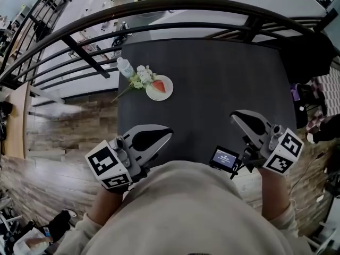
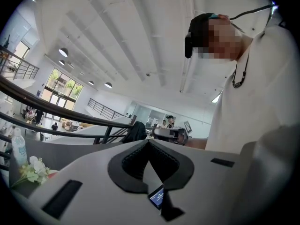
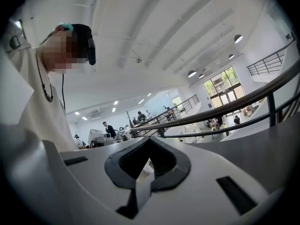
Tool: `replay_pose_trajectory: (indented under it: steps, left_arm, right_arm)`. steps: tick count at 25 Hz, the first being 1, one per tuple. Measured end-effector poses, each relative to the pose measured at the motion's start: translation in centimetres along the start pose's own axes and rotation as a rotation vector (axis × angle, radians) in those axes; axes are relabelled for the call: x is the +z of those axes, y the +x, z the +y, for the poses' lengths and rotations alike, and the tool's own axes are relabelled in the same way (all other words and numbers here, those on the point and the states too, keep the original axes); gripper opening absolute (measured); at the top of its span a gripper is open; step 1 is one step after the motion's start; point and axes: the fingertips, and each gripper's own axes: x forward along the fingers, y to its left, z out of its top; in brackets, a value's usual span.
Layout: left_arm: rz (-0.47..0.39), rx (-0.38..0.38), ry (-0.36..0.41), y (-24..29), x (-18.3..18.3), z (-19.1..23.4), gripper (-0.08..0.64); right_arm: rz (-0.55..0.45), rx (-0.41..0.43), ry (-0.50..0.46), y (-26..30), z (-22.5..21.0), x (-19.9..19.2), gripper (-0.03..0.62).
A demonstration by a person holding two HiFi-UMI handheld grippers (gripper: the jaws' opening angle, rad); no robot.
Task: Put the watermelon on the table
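A red watermelon slice (image 1: pixel 161 85) lies on a small white plate (image 1: pixel 151 93) at the far left of the dark grey table (image 1: pixel 212 84). Both grippers hover over the table's near edge, close to the person's body and well short of the plate. My left gripper (image 1: pixel 169 132) is shut with nothing between its jaws, and its own view shows its tips (image 2: pixel 148 142) meeting. My right gripper (image 1: pixel 234 116) is likewise shut and empty, pointing level (image 3: pixel 150 139). In the left gripper view only a red sliver of the plate area (image 2: pixel 52 173) shows beside the flowers.
A small bunch of white flowers (image 1: pixel 140 79) and a clear plastic bottle (image 1: pixel 125 67) stand beside the plate. A small device with a lit screen (image 1: pixel 224 158) sits by the right gripper. A black curved railing (image 1: pixel 159 15) runs behind the table, with a drop to a lower floor beyond.
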Motion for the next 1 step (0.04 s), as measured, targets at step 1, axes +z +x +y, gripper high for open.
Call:
replay_pose_trajectory:
  steps: [1]
  left_arm:
    - [-0.001, -0.002, -0.002, 0.02, -0.14, -0.06, 0.002]
  right_arm:
    - [0.000, 0.001, 0.002, 0.04, -0.09, -0.11, 0.014]
